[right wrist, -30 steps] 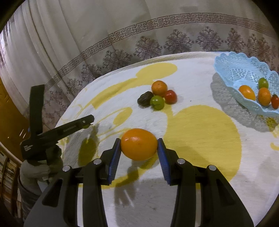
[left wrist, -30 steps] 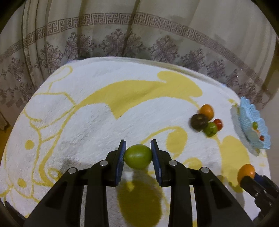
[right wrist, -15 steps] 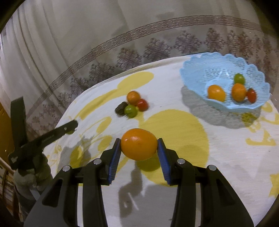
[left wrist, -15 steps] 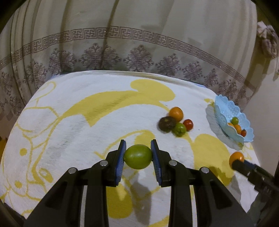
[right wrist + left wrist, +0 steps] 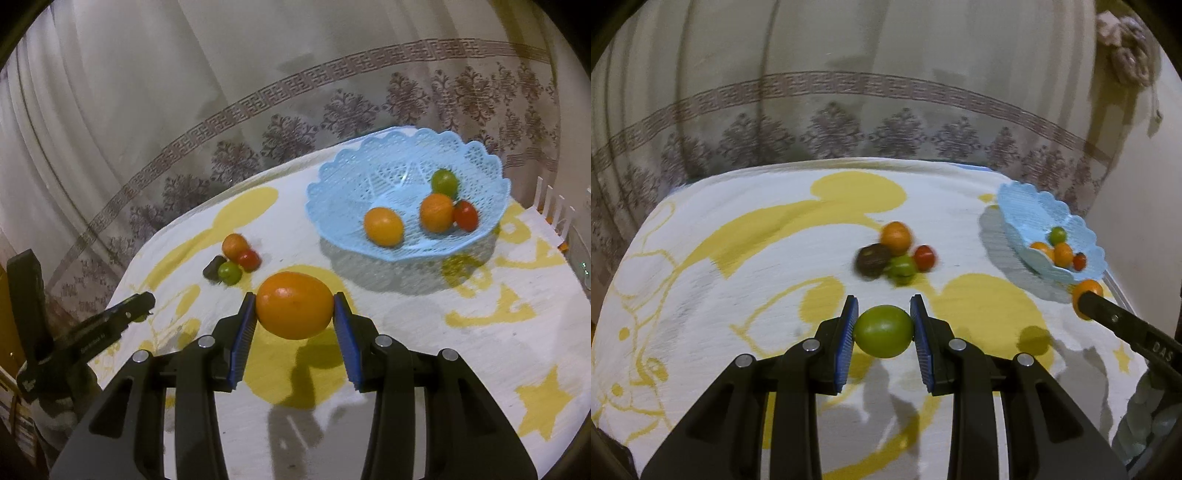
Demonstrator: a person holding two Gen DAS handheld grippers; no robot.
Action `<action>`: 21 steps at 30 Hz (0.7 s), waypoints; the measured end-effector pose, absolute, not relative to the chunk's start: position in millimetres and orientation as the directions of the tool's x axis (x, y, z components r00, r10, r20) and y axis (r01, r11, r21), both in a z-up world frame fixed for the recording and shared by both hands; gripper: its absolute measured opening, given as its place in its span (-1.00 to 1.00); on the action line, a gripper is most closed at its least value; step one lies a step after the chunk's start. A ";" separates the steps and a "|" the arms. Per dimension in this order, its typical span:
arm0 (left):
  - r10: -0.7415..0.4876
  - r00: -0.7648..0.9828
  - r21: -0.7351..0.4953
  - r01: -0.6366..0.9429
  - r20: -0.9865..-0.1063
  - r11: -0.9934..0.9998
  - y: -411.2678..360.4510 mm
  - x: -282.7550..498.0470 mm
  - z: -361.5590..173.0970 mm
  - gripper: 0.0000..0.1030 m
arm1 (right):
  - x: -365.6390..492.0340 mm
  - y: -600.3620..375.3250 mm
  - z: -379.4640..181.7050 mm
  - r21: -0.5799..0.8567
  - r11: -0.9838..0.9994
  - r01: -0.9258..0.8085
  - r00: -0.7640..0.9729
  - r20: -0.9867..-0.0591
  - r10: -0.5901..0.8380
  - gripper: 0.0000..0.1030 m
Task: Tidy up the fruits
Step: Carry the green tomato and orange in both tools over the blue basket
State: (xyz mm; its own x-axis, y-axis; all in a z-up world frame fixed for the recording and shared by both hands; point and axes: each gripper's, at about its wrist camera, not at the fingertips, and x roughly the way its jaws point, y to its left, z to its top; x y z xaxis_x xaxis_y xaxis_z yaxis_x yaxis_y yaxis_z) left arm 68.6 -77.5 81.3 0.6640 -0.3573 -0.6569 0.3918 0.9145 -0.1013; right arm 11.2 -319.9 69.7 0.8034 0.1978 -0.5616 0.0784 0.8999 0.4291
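Observation:
My left gripper (image 5: pixel 883 328) is shut on a green fruit (image 5: pixel 883 331) and holds it above the cloth. My right gripper (image 5: pixel 294 308) is shut on an orange (image 5: pixel 294 305), held in the air short of the light blue basket (image 5: pixel 351 173). The basket holds several small fruits, among them an orange one (image 5: pixel 383 226) and a red one (image 5: pixel 465 215). The basket also shows in the left wrist view (image 5: pixel 1023 206), far right. A loose cluster lies on the cloth: an orange fruit (image 5: pixel 895 235), a dark one (image 5: pixel 873 260), a green one (image 5: pixel 902 267) and a red one (image 5: pixel 925 257).
The table is covered by a white cloth with yellow shapes (image 5: pixel 738 236). A patterned curtain (image 5: pixel 221 110) hangs close behind the table. The left gripper's body (image 5: pixel 92 332) shows at the left of the right wrist view. A white rail (image 5: pixel 550 206) stands at the table's right edge.
Both grippers have moved right toward the basket with their fruits held. The basket has grown larger and nearer in the right wrist view.

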 end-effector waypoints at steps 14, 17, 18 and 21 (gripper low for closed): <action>-0.396 0.624 -0.045 0.500 -0.673 0.865 -161.7 60.3 81.0 -0.42 | 7.1 -357.6 75.6 0.458 0.884 0.088 0.832 -0.523 0.188 -0.16; -0.409 0.619 -0.040 0.520 -0.671 0.853 -176.7 62.5 83.2 -0.42 | 7.7 -367.2 79.0 0.462 0.882 0.092 0.841 -0.510 0.179 -0.16; -0.412 0.619 -0.038 0.526 -0.669 0.850 -182.3 63.2 84.2 -0.42 | 7.4 -370.4 80.5 0.461 0.882 0.095 0.845 -0.506 0.173 -0.16; -0.428 0.621 -0.030 0.545 -0.657 0.838 -197.7 66.3 88.2 -0.42 | 7.4 -379.3 84.0 0.456 0.884 0.104 0.853 -0.497 0.157 -0.16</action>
